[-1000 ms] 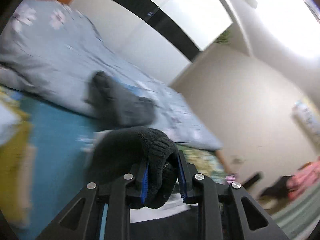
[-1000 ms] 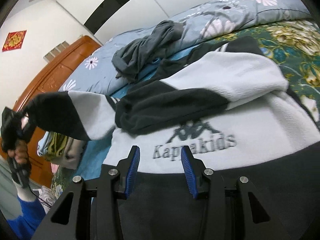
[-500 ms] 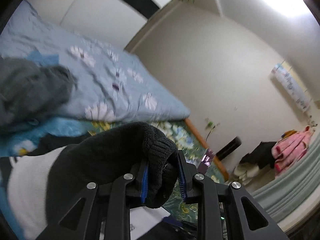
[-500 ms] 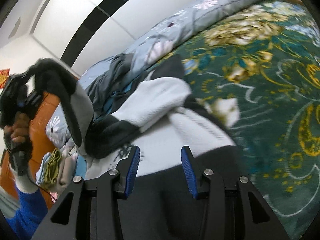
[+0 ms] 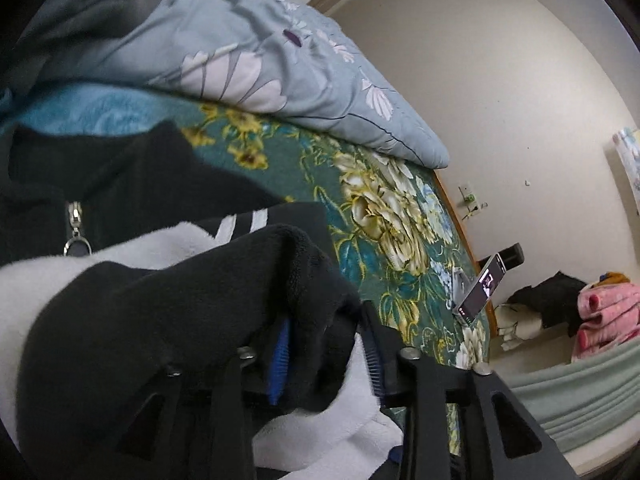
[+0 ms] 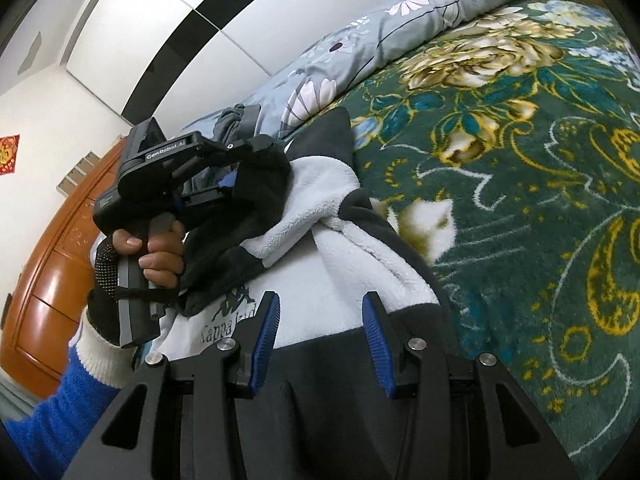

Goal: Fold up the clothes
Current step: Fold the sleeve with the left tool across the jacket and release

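Two grippers are at work on one garment. Your left gripper (image 5: 324, 356) is clenched on the black cuff (image 5: 312, 300) of the black-and-white fleece jacket (image 6: 360, 280), low in the centre of the left wrist view; in the right wrist view you see that same tool at centre left, gripped by your gloved hand (image 6: 156, 248), with the sleeve (image 6: 320, 188) draped over the jacket's white body. Your right gripper (image 6: 320, 328) is released, its two blue pads wide apart and hovering just over the jacket's lower white panel at the bottom centre of its frame. One grey floral duvet (image 5: 248, 48) lies along the upper left, one green flowered blanket (image 6: 520, 160) fills the right side, and one phone (image 5: 480, 290) stands at the bed's edge. One zipper pull (image 5: 74, 232) shows at the left. Compared with half a second ago, you have carried the cuff lower and inward over the chest, and the sleeve no longer hangs high.
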A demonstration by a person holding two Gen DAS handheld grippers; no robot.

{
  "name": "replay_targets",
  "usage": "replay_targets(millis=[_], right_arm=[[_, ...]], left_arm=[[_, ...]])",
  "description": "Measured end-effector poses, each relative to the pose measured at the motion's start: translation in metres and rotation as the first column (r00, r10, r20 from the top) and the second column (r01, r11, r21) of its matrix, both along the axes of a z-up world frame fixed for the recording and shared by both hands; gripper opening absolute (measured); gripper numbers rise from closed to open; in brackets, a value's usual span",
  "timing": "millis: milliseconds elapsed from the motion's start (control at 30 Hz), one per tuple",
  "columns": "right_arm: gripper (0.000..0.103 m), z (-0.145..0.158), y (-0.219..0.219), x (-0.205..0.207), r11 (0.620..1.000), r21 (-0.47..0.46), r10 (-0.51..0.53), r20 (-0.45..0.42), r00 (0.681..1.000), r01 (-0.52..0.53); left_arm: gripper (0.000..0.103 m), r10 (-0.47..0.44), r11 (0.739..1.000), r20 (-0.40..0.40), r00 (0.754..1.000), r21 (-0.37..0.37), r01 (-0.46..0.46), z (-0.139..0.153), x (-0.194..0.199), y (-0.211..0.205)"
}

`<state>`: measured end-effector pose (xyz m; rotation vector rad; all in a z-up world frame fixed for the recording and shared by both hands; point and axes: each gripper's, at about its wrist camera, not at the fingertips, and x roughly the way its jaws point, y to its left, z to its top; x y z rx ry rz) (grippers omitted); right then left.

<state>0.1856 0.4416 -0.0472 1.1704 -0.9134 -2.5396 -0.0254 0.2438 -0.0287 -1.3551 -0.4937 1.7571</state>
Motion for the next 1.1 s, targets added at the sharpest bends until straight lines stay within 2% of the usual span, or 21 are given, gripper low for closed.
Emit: replay_targets(millis=[100,133,233,267,333,400,433,467,500,600,733,867,1033,1067,1100], right_arm=[[0.044,0.002,-0.003,-0.003,1.0,0.007,0.006,0.001,1.0,-0.006],[0.044,0.003,-0.005,-0.004,1.0,0.012,0.009,0.0,1.0,-0.009],[0.044,0.009,-0.012,-0.012,0.999,0.027,0.019,-0.006,1.0,-0.019],[0.044,0.012,-0.014,-0.015,0.999,0.029,0.023,-0.009,1.0,-0.022],[0.044,0.017,-0.02,-0.025,0.999,0.029,0.032,-0.023,0.999,-0.031],[0.044,0.022,-0.026,-0.038,0.999,0.034,0.037,-0.033,0.999,-0.036],[0.044,0.024,-0.03,-0.045,0.999,0.038,0.039,-0.036,0.999,-0.037],[0.044,0.024,-0.032,-0.053,0.999,0.04,0.036,-0.034,0.999,-0.035],[0.044,0.024,-0.034,-0.062,0.999,0.038,0.03,-0.027,0.999,-0.029],[0.044,0.019,-0.032,-0.085,1.0,0.003,0.003,-0.007,1.0,-0.003],[0.052,0.012,-0.03,-0.11,0.997,-0.057,-0.044,0.028,0.999,0.046],[0.053,0.008,-0.031,-0.13,0.993,-0.093,-0.072,0.061,0.996,0.078],[0.053,0.009,-0.037,-0.148,0.993,-0.088,-0.066,0.074,0.995,0.073],[0.051,0.009,-0.037,-0.151,0.993,-0.089,-0.067,0.075,0.995,0.073],[0.041,0.009,-0.038,-0.153,0.993,-0.088,-0.067,0.076,0.995,0.073]], left_arm=[[0.055,-0.024,0.999,-0.001,1.0,0.04,0.024,0.014,0.005,-0.009],[0.055,-0.036,0.998,-0.009,0.999,0.055,0.036,0.02,0.007,-0.013],[0.056,-0.042,0.998,-0.135,0.99,0.051,0.049,0.053,0.022,-0.042],[0.06,-0.031,0.999,-0.194,0.981,0.033,0.038,0.064,0.027,-0.057],[0.067,0.021,0.998,-0.341,0.94,-0.055,-0.042,0.078,0.047,-0.094],[0.07,0.055,0.976,-0.486,0.872,-0.157,-0.149,0.086,0.069,-0.13],[0.071,0.06,0.952,-0.556,0.829,-0.218,-0.214,0.085,0.081,-0.148],[0.072,0.051,0.925,-0.601,0.797,-0.271,-0.264,0.08,0.091,-0.162],[0.072,0.029,0.892,-0.629,0.777,-0.335,-0.304,0.07,0.102,-0.175],[0.072,-0.018,0.83,-0.636,0.771,-0.439,-0.343,0.041,0.119,-0.196],[0.072,0.005,0.774,-0.614,0.79,-0.498,-0.392,0.008,0.116,-0.203],[0.073,0.086,0.78,-0.614,0.785,-0.448,-0.437,-0.007,0.109,-0.212],[0.076,0.175,0.792,-0.606,0.776,-0.381,-0.477,-0.015,0.107,-0.22],[0.077,0.178,0.792,-0.609,0.773,-0.378,-0.48,-0.016,0.108,-0.221],[0.078,0.181,0.79,-0.607,0.773,-0.378,-0.482,-0.018,0.108,-0.223]])
